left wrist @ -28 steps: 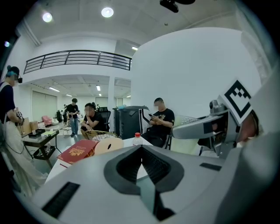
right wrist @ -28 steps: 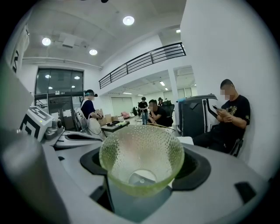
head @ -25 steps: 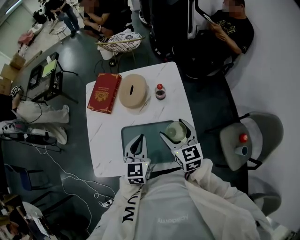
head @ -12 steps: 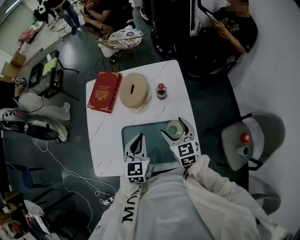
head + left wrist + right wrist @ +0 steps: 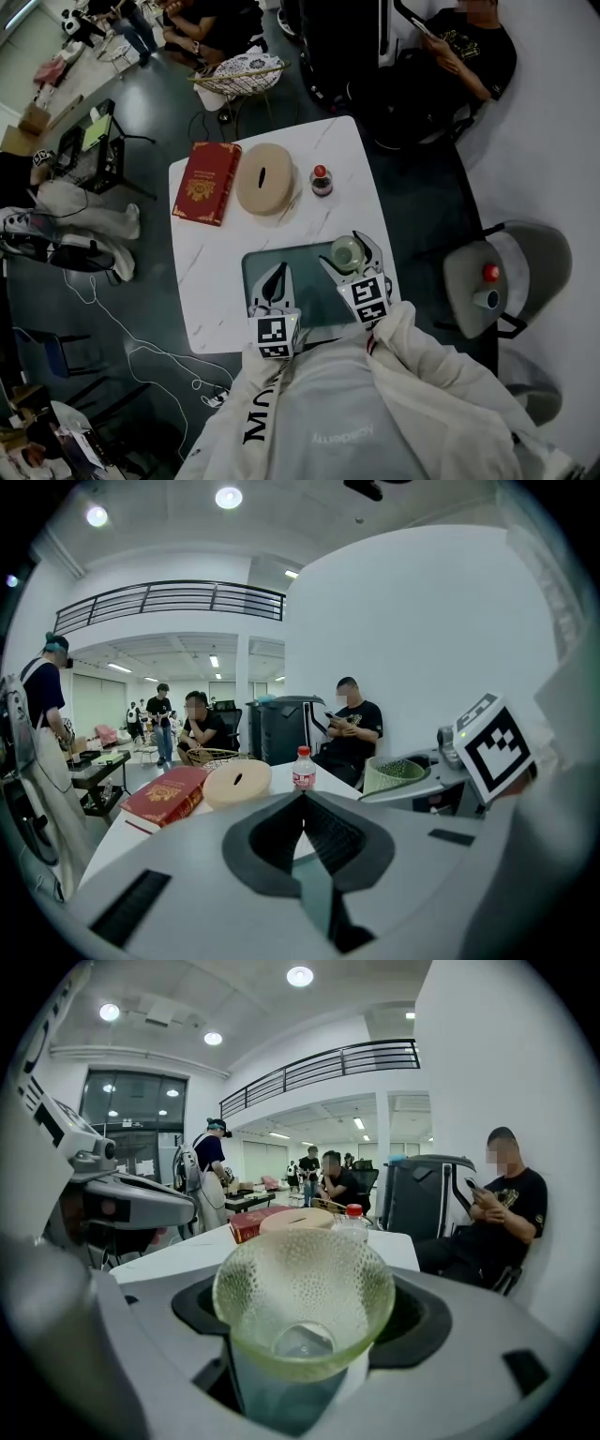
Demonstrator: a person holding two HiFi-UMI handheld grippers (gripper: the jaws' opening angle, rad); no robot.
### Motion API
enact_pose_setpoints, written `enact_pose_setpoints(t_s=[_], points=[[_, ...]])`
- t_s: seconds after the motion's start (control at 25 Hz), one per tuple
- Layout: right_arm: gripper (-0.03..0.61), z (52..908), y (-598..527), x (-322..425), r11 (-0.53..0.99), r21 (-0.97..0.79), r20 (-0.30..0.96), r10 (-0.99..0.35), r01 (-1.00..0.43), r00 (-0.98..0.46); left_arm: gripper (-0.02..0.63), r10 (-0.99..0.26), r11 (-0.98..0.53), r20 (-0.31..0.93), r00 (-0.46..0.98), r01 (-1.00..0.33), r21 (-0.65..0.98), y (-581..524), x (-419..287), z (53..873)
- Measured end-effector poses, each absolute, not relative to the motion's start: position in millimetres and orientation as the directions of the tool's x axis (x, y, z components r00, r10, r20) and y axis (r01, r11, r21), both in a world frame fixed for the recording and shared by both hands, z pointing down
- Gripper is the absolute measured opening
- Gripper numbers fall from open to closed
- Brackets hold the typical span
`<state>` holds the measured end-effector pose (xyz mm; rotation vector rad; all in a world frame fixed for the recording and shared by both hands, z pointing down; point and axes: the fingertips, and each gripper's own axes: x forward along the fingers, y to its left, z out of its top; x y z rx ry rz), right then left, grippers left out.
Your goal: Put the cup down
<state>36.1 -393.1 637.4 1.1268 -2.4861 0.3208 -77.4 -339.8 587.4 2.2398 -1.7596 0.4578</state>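
The cup [image 5: 303, 1302] is a small tumbler of pale green, see-through glass, its wall covered in fine raised dimples and its rim flaring wider than its round, clear base. It is empty and stands upright, mouth up. The right gripper [image 5: 347, 257] holds it, with the fingers [image 5: 419, 1321] pressed against its lower wall on both sides. From the head view the cup [image 5: 345, 250] sits over the far right corner of the dark teal mat [image 5: 305, 279] on the white marbled surface [image 5: 208, 272]. Whether its base touches the mat cannot be told.
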Motion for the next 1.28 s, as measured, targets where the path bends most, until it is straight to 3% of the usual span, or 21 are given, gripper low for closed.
enact_pose_setpoints(t_s=[1.28], points=[[0.400, 730.2, -406.0, 27.2, 0.693, 0.010, 0.549, -0.607, -0.721, -0.575, 0.011, -0.857, -0.261, 0.462, 0.229, -0.965, -0.005, -339.6, -74.7, 619.4]])
